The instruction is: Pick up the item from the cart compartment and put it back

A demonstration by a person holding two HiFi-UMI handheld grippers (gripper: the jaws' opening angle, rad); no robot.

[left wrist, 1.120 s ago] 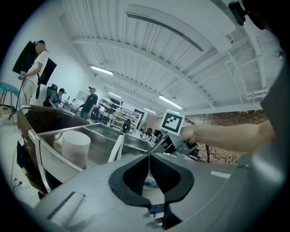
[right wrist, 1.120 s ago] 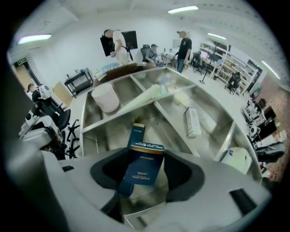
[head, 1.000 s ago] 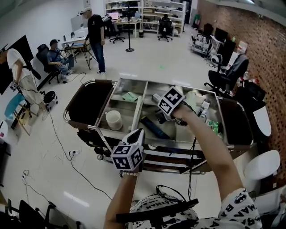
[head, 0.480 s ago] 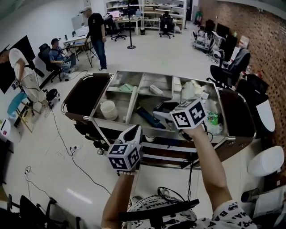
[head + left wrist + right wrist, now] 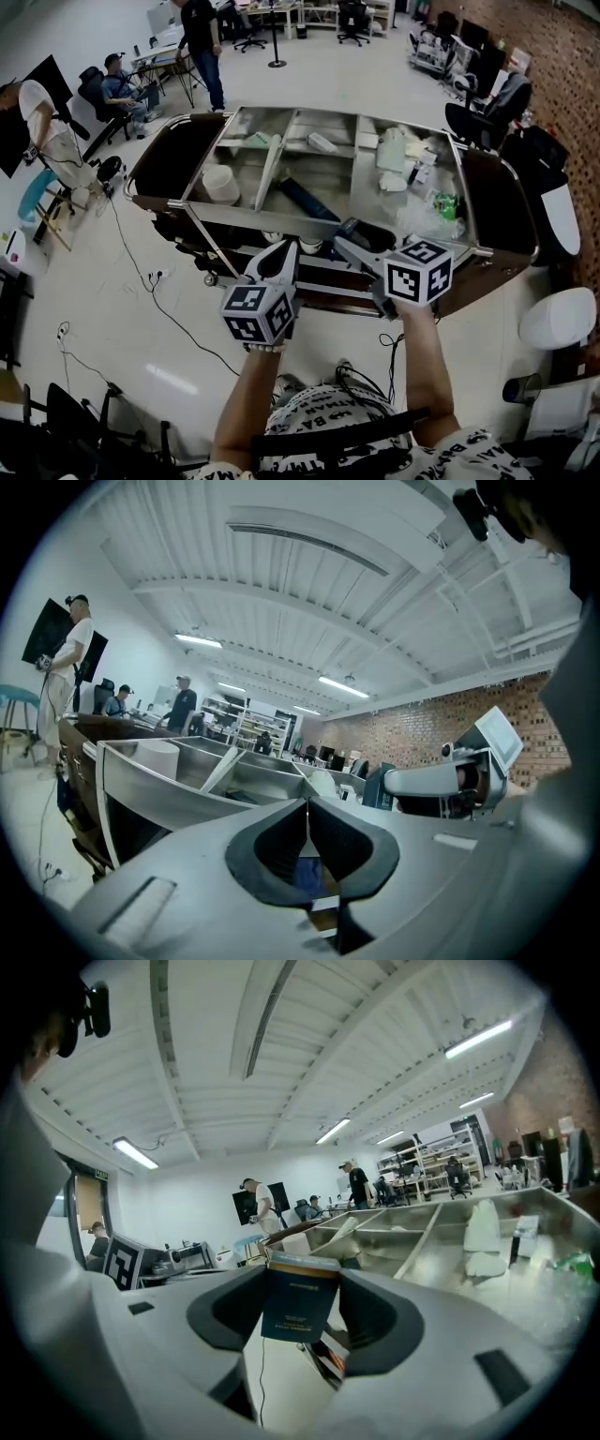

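We are holding the box (image 5: 300,1309) out of the cart (image 5: 234,212). The right gripper (image 5: 367,246) is pinching it by its flat faces, jaws set wide around it, and it is hanging about over the cart's near edge, right of the middle. A second ago that gripper was reaching down into the middle compartment. Since then we are drawing it back towards us, and the box is coming with it. We are reading that as the picking-up half done, with the putting back into the compartment not yet begun. The left gripper (image 5: 279,267) is idling outside the near edge, its jaws pressed together on nothing.

The box is looking like slim card, dark blue and matt, with a paler band along its top and small print we cannot read. Its flat sides are probably giving the pads a steady hold. The cart is showing as bare brushed metal, a shallow tray split by thin dividers, with dark rounded ends. In the left compartment a round white tub (image 5: 220,183) is sitting, and in the middle one a long dark flat thing (image 5: 305,199) is lying aslant. Towards the far right corner, soft white packets (image 5: 394,150) are lying heaped.
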